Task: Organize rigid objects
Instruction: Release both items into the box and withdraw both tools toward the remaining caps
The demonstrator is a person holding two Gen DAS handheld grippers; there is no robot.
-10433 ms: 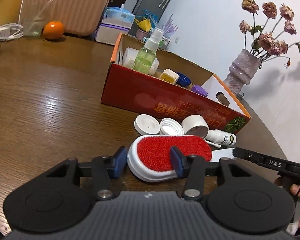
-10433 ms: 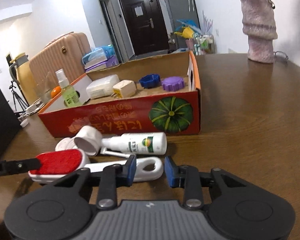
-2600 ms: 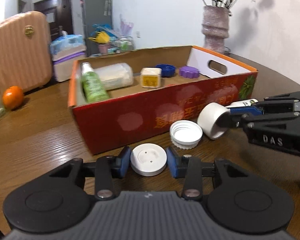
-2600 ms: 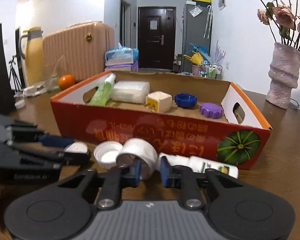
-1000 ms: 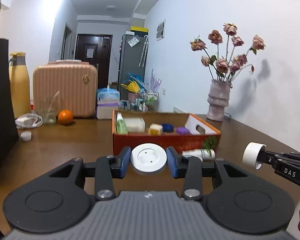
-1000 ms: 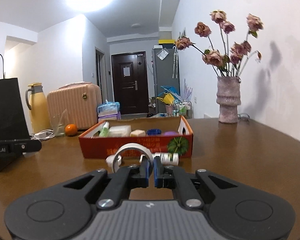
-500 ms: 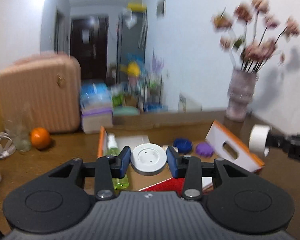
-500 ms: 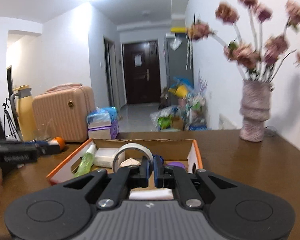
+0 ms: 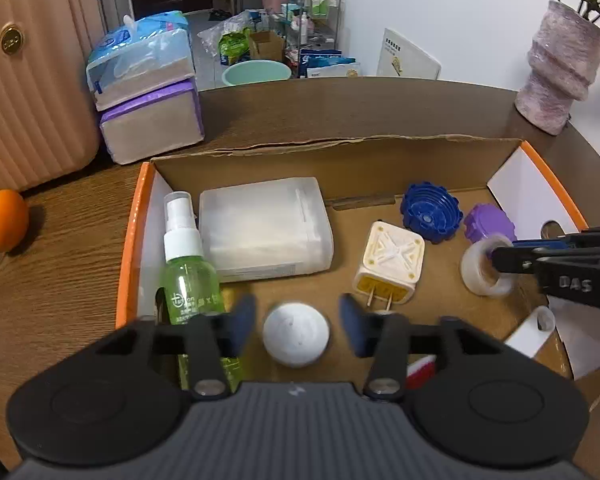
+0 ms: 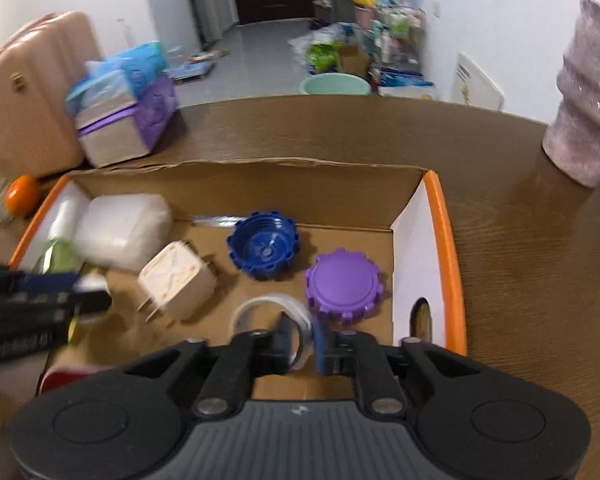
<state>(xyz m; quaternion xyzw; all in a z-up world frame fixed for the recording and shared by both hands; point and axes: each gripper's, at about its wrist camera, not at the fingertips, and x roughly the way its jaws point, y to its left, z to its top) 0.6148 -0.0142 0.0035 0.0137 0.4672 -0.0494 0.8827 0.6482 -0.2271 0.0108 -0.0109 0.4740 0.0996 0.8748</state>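
brown wooden tabletop (image 9: 60, 280) carries an open cardboard box with orange rims (image 9: 134, 236), and both hand-held tools hang over its inside. behind it sit a pink ribbed suitcase (image 9: 32, 80), an orange fruit (image 9: 3, 220) and a mottled pink vase (image 9: 560, 68).

the left gripper (image 9: 296, 322) has its blue-padded jaws spread wide, clear of the round white plastic cap (image 9: 296, 334) that sits between them. the pads look blurred, and i cannot tell whether the cap is resting on the box floor or dropping toward it. it lies straight ahead of the left tool, low in the near part of the box, between the green spray bottle (image 9: 190, 272) on its left and the cream square plug adapter (image 9: 392, 264) on its right.

the right gripper (image 10: 300, 344) is narrowly parted, one finger inside the white tape ring (image 10: 274, 316) and one outside, straddling the ring's wall; from the left view the ring (image 9: 484, 272) stands on edge with its opening facing that tool. whether the pads grip it firmly is unclear. the ring sits just beside the purple ridged cap (image 10: 344, 280), with the blue ridged cap (image 10: 262, 246) farther back.

for the coming move, the relation that matters is that each object is directly between its own tool's fingers, inside the box walls. my judgement: a straight lift backward and upward frees both tools, the right one needing a little more opening so the ring does not follow it out.
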